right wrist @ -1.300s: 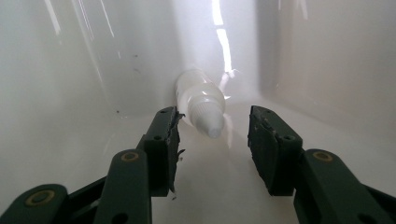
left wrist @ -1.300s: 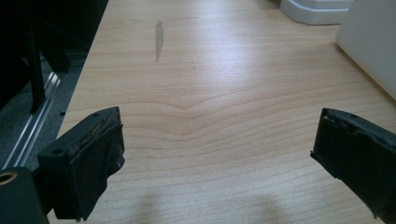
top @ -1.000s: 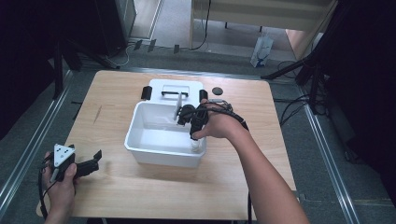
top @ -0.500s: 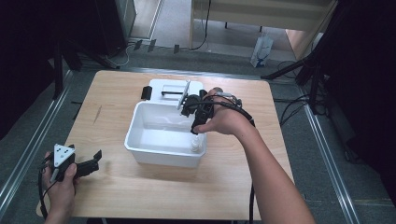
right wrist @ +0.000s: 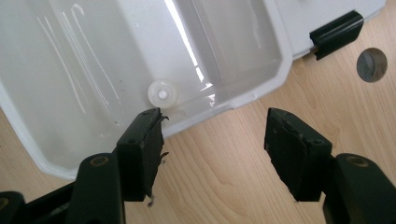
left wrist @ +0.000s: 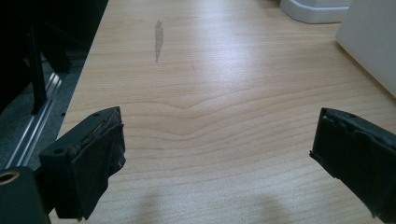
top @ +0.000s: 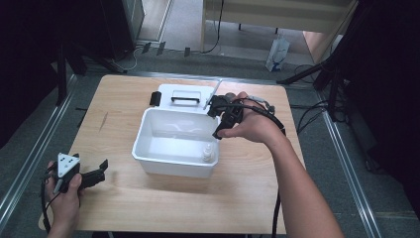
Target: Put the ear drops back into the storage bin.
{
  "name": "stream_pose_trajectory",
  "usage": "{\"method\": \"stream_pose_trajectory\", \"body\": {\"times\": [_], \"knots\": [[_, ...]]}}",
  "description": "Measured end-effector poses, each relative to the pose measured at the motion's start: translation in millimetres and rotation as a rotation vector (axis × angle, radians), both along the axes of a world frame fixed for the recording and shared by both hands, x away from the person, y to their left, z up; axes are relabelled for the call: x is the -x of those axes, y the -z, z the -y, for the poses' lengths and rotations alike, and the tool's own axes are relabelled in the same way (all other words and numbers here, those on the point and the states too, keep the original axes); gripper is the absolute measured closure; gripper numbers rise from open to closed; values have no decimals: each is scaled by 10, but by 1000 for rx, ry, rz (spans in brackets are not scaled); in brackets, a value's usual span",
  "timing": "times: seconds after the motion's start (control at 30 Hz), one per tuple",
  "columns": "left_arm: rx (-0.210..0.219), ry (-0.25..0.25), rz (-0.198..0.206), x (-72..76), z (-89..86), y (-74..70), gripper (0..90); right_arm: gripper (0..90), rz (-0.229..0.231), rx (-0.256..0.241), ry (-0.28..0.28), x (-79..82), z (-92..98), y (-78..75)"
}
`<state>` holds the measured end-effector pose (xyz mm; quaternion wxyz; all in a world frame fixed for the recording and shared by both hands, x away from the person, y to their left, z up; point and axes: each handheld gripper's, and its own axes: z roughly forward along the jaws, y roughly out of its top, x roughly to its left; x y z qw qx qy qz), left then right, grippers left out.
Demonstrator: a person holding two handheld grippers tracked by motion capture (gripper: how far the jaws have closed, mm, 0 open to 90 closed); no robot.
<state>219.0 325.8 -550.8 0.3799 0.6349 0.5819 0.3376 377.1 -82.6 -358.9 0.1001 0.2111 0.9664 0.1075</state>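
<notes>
**Asker:** What does the high view show?

**Me:** A wooden table [top: 247, 198] seen from above. An open white bin [top: 171, 166] sits at its centre, and the bin's lid [top: 190, 89] lies flat just beyond the far rim. My right claw [top: 220, 119] hovers at the bin's far right corner, above the rim.

**Asker:** What has changed in the last second?

**Me:** A second ago that claw was over the inside of the bin. It has since drawn back to the far right, away from the bin's middle. Its jaws stand wide apart and hold nothing.

**Asker:** Where is the thing being handled?

**Me:** A small white bottle [top: 209, 153] stands inside the bin, in its near right corner and close to the wall. In the right gripper view I look down on its round top (the jaws are well clear of it).

**Asker:** What does that mean for the job?

**Me:** I judge the bottle delivered: it rests in the bin with nothing gripping it. Closing the lid may be what remains.

**Asker:** And the other claw?

**Me:** My left claw [top: 94, 173] waits at the near left of the table, well apart from the bin. It is also spread wide and empty, with bare wood between its pads.
</notes>
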Motion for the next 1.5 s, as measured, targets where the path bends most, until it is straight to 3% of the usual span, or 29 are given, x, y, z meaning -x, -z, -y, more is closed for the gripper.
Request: {"method": "stream_pose_trajectory", "body": {"times": [0.43, 1.0, 1.27, 1.4, 1.47, 1.5], "knots": [[-2, 0, 1, 1, 2, 1, 33, 343, -15, -25, 87, -4, 374, 140], [-4, 2, 0, 2, 3, 0, 33, 154, 5, -84, 251, 113, 903, 518], [-4, 0, 1, 3, 5, 0, 34, 130, 20, -106, 312, 181, 1102, 731], [-5, 1, 1, 3, 4, 0, 34, 105, 59, -149, 353, 220, 1230, 811], [-4, 2, 0, 3, 5, 0, 34, 1, 50, -199, 385, 245, 1335, 866], [-4, 2, 1, 3, 5, 0, 34, 0, 44, -221, 397, 253, 1374, 890]]}}
